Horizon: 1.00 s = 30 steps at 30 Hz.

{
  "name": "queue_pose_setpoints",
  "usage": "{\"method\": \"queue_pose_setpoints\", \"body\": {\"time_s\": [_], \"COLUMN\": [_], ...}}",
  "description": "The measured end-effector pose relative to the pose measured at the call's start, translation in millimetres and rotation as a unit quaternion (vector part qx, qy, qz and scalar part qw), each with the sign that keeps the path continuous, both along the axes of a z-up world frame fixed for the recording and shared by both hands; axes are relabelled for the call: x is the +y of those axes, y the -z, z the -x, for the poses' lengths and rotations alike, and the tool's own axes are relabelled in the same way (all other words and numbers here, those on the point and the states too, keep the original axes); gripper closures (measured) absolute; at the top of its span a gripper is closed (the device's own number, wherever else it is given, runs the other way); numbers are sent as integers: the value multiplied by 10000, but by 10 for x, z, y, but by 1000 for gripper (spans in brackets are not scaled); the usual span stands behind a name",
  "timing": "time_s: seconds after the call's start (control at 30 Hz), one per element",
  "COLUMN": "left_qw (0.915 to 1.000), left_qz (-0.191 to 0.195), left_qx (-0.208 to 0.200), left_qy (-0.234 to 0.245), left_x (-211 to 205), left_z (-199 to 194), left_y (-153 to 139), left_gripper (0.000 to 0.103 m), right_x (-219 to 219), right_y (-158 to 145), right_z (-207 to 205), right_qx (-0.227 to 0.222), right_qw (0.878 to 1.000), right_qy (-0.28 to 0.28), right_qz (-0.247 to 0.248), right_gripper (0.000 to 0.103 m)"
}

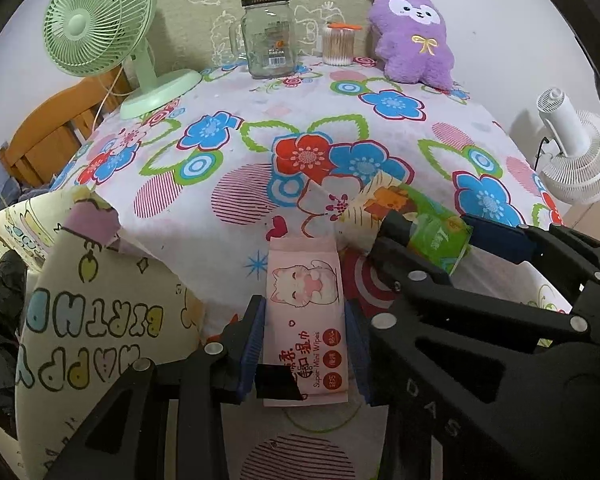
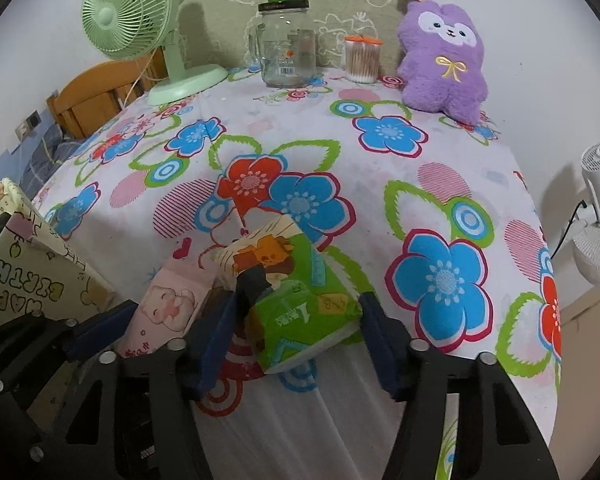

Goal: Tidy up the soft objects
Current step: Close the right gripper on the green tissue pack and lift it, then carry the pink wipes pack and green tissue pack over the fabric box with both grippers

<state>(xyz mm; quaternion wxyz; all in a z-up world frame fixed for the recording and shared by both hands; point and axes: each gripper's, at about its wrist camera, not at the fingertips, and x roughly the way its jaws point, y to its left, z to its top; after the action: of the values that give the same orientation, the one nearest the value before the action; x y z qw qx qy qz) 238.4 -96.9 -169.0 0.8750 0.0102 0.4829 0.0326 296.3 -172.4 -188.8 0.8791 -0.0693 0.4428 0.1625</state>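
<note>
1. Left wrist view: the left gripper (image 1: 304,344) is seen pinching the pink wipes pack (image 1: 305,320) across its short width, one blue pad on each long side. The pack's long axis runs straight ahead along the fingers, away from the camera and toward the purple plush (image 1: 414,36) at the far edge of the flowered tablecloth (image 1: 228,184). The near end of the pack is partly covered by a black patch, and what lies beneath the pack cannot be made out.

2. In the same view, the right gripper (image 1: 428,236) is seen just right of the wipes pack, closed on the green tissue pack (image 1: 420,224). Left of the wipes pack stands the birthday box (image 1: 80,320), judged the likely place for the soft things; its opening is cut off, so the inside is hidden. The left gripper is the nearer one to it.

3. Right wrist view: the green tissue pack (image 2: 296,292) is held between the blue pads of the right gripper (image 2: 296,320), tilted, with its long axis pointing up and left. Contact on the right pad is hard to confirm. The wipes pack (image 2: 164,312) lies just left of the tissue pack, and the birthday box (image 2: 32,276) is further left still, only a corner showing.

4. The purple plush (image 2: 444,60) sits well beyond the tissue pack, untouched.
</note>
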Motion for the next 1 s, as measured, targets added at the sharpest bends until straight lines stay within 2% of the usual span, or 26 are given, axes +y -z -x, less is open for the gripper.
{"method": "queue_pose_setpoints", "body": {"time_s": [0.3, 1.0], "left_qw": [9998, 9981], "left_qz": [63, 119], "left_qx": [-52, -302], "left_qy": [154, 514], "left_x": [-28, -171], "left_z": [80, 525], "left_y": [-29, -224], "left_gripper": [63, 63], "right_x": [-39, -221], "right_y": [-49, -266], "right_z": [121, 691], "right_qx": [-27, -191], "right_qw": [9999, 9969], "right_qy": [165, 761], "right_qz": [18, -75], "right_gripper": [50, 51]}}
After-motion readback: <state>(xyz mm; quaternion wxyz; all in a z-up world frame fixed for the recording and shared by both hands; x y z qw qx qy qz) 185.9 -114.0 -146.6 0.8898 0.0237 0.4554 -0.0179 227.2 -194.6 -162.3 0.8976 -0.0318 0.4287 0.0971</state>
